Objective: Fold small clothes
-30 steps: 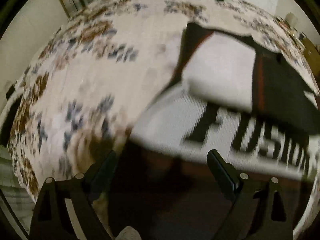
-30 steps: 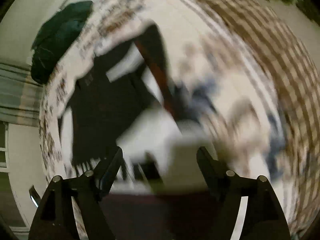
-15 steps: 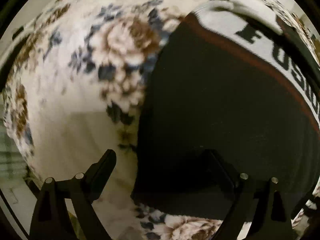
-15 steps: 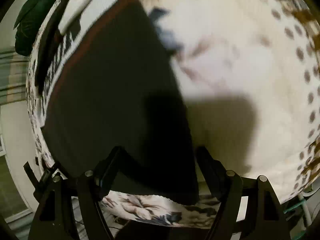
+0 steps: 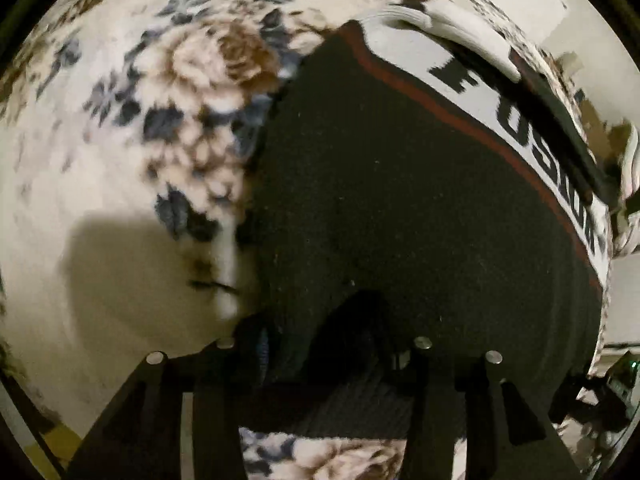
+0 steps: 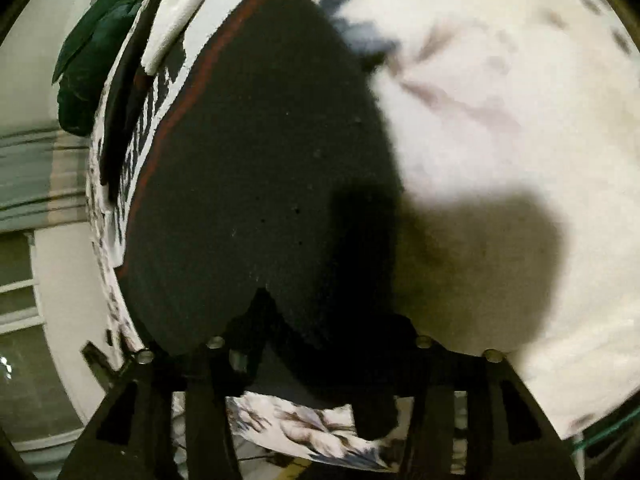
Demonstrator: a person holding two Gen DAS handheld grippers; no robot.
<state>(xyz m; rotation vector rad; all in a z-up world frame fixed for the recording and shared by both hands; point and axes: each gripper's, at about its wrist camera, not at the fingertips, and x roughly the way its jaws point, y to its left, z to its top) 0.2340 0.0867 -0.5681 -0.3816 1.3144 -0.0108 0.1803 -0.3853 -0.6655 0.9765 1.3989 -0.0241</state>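
Lying flat on the floral blanket (image 5: 120,216), the soft, limp black garment (image 5: 400,200) bunched at its near hem where left gripper (image 5: 320,344) and right gripper (image 6: 320,340), jaws just narrowed, each pinched a corner.

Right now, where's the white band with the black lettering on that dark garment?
The white lettered band runs along the far edge of the black garment, just beyond its red stripe; it sits upper right in the left wrist view, upper left in the right.

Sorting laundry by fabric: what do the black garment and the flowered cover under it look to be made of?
Black garment: apparently a matte knit, with fine texture, specks of lint and a woven-looking lettered band. Flowered cover: likely plush fleece, judging by its soft, fuzzy printed pile.
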